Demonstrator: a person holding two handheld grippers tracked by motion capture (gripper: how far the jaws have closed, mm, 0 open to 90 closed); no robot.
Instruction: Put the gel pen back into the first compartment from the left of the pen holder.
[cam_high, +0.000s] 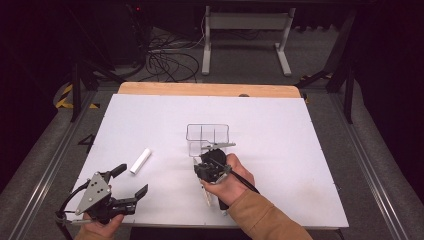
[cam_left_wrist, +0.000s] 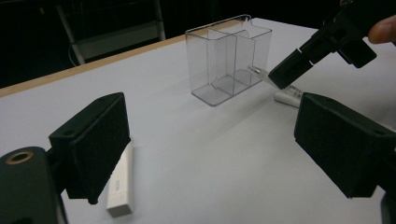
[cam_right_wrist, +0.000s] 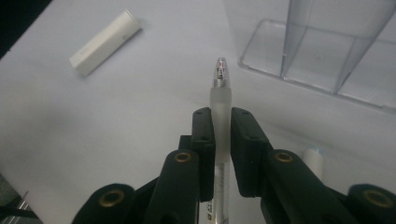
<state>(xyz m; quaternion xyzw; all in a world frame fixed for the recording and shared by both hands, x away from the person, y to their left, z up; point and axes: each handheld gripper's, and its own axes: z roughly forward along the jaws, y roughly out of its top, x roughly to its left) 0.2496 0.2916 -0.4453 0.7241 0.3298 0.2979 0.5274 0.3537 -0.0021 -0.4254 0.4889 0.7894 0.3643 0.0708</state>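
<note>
1. The right gripper (cam_right_wrist: 222, 140) has its jaws closed on a frosted pen (cam_right_wrist: 221, 100), tip pointing ahead.
2. The clear divided box (cam_right_wrist: 322, 51) stands just ahead to its right; the white eraser (cam_right_wrist: 105, 43) lies ahead-left, well apart.
3. In the left gripper view, the left gripper (cam_left_wrist: 210, 140) is wide open and empty, with the eraser beside its left jaw.
4. The right gripper view shows a white capped item (cam_right_wrist: 312, 161) beside its right jaw.

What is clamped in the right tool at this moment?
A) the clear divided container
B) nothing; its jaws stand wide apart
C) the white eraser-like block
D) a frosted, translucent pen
D: in the right gripper view, the right tool has its jaws pressed on both sides of the pen, while the white block lies apart on the table and the clear container stands untouched.
</note>
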